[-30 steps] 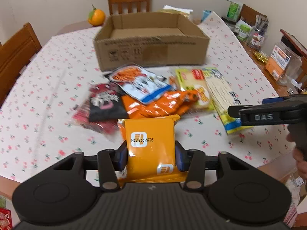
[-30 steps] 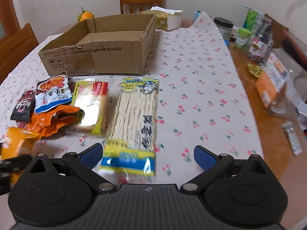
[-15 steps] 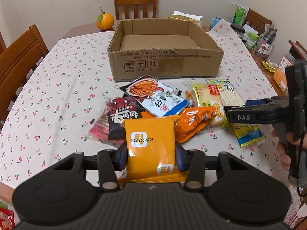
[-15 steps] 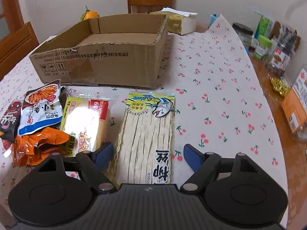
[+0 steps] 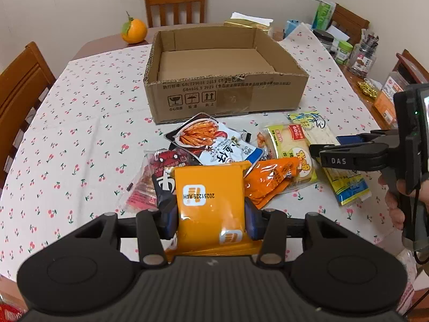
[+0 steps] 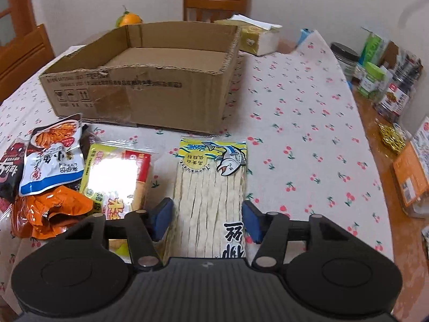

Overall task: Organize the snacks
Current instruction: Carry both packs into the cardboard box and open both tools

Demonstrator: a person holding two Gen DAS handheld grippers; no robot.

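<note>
**Left holds orange packet; right closing around fish strips**

Left gripper (image 5: 210,216): clenched on the orange packet (image 5: 210,198), both blue pads pressed against its sides. Packet upright between the fingers and raised above the snack pile.

Right gripper (image 6: 206,218): jaws have just been closing, with the fish-strip pack (image 6: 210,187) between them. Pads sit right at the pack's long edges; firm contact cannot be confirmed. Pack lies flat on the tablecloth (image 6: 295,123).

Box (image 5: 225,80): open cardboard, at 12 o'clock from the left gripper, beyond the pile. Nothing visible inside.

Pile, left view, between gripper and box: white-blue pouch (image 5: 214,142) at 12 o'clock, dark red pack (image 5: 166,161) at 11, crumpled orange bag (image 5: 270,179) at 1, yellow cake pack (image 5: 291,150) at 2, just beside the fish strips.

Orange fruit (image 5: 134,30) on the bare table past the box, at 11 o'clock. Jars (image 6: 386,86) along the table's right edge.
</note>
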